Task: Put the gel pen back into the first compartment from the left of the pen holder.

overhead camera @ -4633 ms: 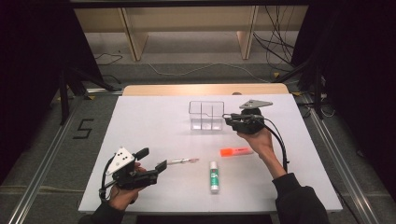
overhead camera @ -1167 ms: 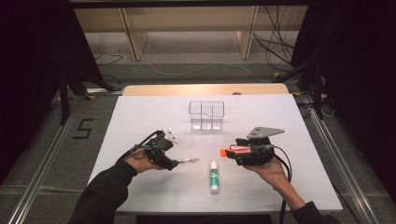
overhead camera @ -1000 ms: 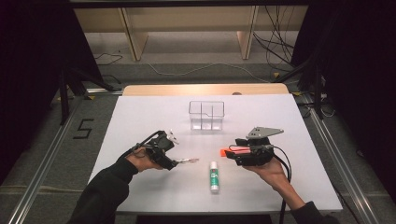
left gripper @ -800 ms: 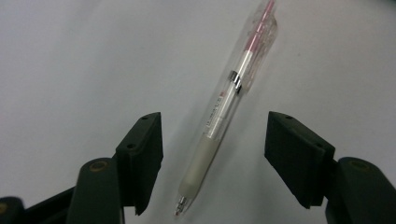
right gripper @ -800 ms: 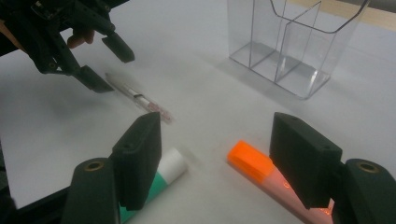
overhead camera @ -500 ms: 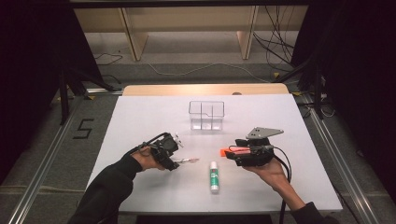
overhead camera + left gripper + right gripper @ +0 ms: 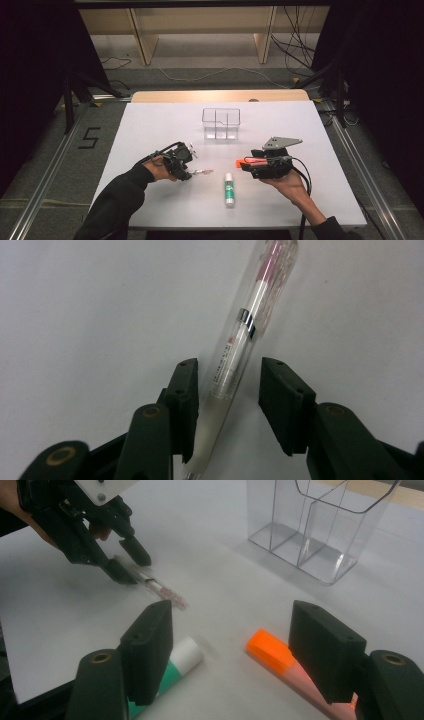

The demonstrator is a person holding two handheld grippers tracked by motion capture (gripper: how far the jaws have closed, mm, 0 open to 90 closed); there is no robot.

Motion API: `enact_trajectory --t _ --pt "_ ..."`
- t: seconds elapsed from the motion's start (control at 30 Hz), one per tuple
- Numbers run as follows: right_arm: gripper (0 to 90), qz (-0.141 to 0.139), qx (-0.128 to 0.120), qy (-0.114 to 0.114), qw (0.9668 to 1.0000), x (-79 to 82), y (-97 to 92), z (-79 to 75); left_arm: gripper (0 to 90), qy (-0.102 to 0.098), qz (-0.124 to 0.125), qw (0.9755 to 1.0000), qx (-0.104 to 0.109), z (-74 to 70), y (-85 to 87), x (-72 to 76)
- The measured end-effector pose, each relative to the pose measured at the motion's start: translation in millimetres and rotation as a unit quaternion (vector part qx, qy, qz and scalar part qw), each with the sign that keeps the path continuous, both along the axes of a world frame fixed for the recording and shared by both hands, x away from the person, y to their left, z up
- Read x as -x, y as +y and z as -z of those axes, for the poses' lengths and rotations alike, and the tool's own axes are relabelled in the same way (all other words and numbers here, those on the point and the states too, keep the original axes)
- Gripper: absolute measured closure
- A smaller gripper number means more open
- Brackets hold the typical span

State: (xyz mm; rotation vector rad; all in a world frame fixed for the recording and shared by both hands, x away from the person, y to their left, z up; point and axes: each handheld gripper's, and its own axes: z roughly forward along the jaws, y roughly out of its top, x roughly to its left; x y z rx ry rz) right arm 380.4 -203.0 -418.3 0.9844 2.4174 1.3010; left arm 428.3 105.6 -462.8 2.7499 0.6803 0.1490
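Observation:
A clear pen (image 7: 240, 345) with a pink core lies on the white table (image 7: 150, 130). My left gripper (image 7: 227, 367) straddles its pale end, and its jaws have just been closing. The pen rests against the left pad (image 7: 186, 390), with a gap to the other pad. In the high view the left gripper (image 7: 189, 169) sits left of centre, the pen (image 7: 204, 172) poking out to its right. My right gripper (image 7: 232, 615) hangs open just above an orange highlighter (image 7: 270, 652). The right gripper (image 7: 250, 165) is right of centre in the high view.
A green and white glue stick (image 7: 229, 189) lies between the two hands near the front. A clear divided container (image 7: 221, 122) stands at the middle back of the table. The left gripper (image 7: 131, 566) and the pen (image 7: 160, 590) are seen in the right gripper view.
Over the earlier frames the left hand came in from the front left corner to the pen, and the right hand came from the container to the highlighter. Lately the left jaws narrowed around the pen.

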Motion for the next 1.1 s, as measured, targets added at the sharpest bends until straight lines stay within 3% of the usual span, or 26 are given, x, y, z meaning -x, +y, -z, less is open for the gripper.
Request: enact_trajectory --t 0.1,0.23,0.37,0.5,0.67,0.9,0.97,1.1 --pt "35.1 0.000 -0.001 -0.001 1.0000 -0.4 0.1 0.3 61.4 0.002 0.008 0.9999 -0.012 -1.1 -0.7 -1.1" --pt "35.1 -0.001 -0.001 0.000 1.0000 -0.2 0.1 0.0 64.8 0.001 0.006 0.9999 -0.012 -0.7 -3.7 -0.2" --pt "35.2 -0.001 -0.002 0.000 1.0000 -0.4 0.2 0.3 67.9 0.005 0.022 0.9992 -0.032 -2.0 -6.0 -1.0" --pt "35.2 -0.001 -0.002 0.002 1.0000 -1.3 0.4 1.0 73.1 0.009 0.032 0.9987 -0.038 -2.3 -9.0 -0.2" --pt "35.4 -0.007 -0.004 -0.002 1.0000 0.1 0.9 0.2 78.8 0.019 0.033 0.9987 -0.033 -2.7 -7.7 -1.3" --pt "35.4 -0.010 -0.002 -0.003 0.9999 0.6 2.2 -0.1 79.2 0.034 0.019 0.9992 -0.004 -2.1 -4.1 -2.7" --pt "35.4 -0.012 -0.004 -0.007 0.9999 1.0 2.6 -0.5 79.2 0.037 0.023 0.9990 -0.007 -5.1 -3.4 -3.0" --pt "35.3 -0.016 -0.001 -0.015 0.9998 3.6 5.0 -1.8 79.2 0.040 0.010 0.9990 0.019 -16.5 -4.1 0.1"
